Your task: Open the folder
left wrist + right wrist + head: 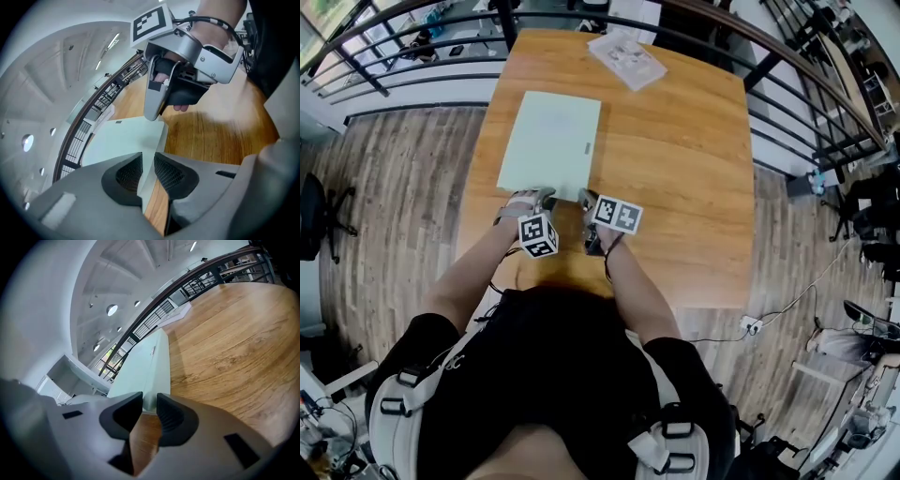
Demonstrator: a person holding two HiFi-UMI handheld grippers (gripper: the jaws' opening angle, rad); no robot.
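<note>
One flat, pale-green rectangular folder [551,141] lies on the wood-grain table [684,178]; left gripper [148,164] clamps its near edge, right gripper [149,404] jaws stand apart around that edge.

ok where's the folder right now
In the head view the folder lies on the wooden table's left half, its near edge gripped by the left gripper.

Both arms reach forward, tipped down, to the near edge of the folder [548,141]. The left gripper [148,163] pinches that edge. The right gripper [150,403] (just beside it) has its jaws a little apart at the corner.
</note>
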